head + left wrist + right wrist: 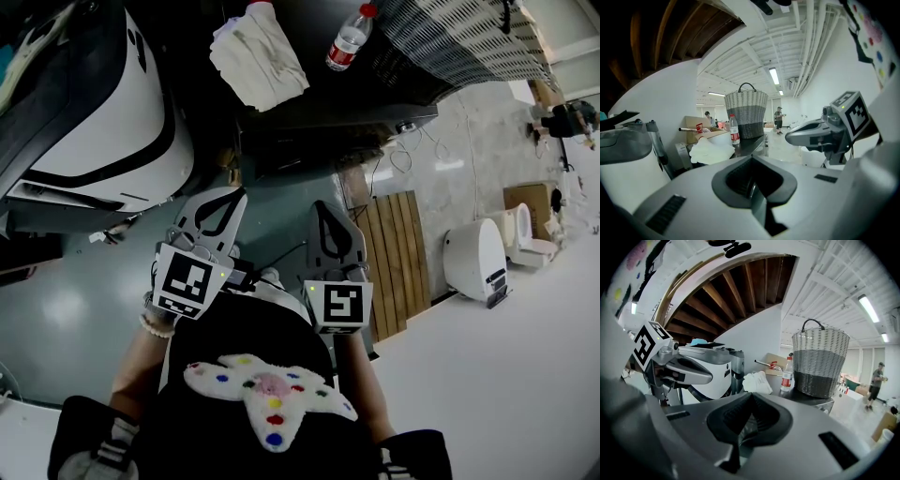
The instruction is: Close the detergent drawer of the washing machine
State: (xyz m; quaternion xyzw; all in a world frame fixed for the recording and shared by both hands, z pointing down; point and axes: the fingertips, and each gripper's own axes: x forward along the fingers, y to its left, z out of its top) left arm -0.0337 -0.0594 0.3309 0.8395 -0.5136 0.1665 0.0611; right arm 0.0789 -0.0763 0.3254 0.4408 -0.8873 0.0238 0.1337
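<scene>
Close against the person's chest, both tools are held side by side, apart from each other: the left tool (232, 195) and the right tool (323, 206) each have their jaws pressed together with nothing between them. Beyond their tips, well apart from them, stands a dark-topped bench (309, 98). Toward its left end lies a white cloth (258, 56), a water bottle (349, 39) stands just beside it, and a wicker basket (450, 37) sits toward the right end. The detergent drawer cannot be made out in any view.
</scene>
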